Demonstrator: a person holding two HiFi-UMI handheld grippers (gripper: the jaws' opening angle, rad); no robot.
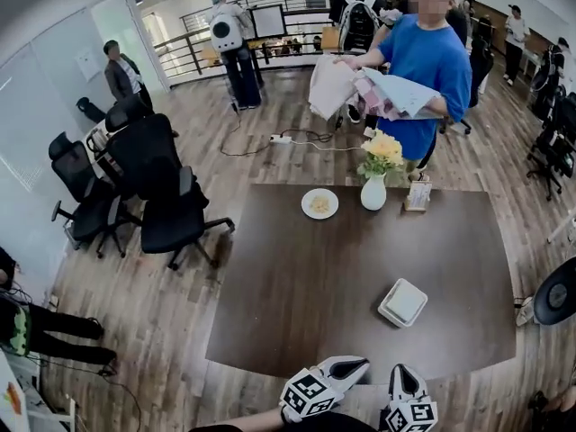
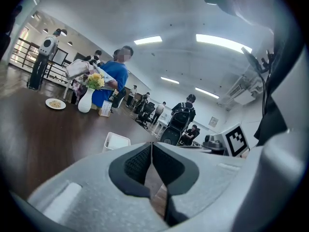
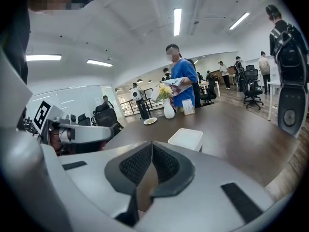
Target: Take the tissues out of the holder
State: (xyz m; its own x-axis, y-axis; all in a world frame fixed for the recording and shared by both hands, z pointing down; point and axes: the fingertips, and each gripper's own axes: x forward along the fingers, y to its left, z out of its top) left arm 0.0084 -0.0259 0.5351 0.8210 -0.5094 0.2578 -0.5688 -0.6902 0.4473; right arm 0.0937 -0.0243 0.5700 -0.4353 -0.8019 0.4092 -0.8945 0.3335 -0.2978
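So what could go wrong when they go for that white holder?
The left gripper and right gripper are both shut, so they could just shove the tissue holder unless one opens first. The holder seems to sit loose on the table, so a tug might drag it along.

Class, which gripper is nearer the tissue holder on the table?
Right. The right gripper sits straight below the holder in the head view, pointing at it; the left gripper is further off, to its lower left.
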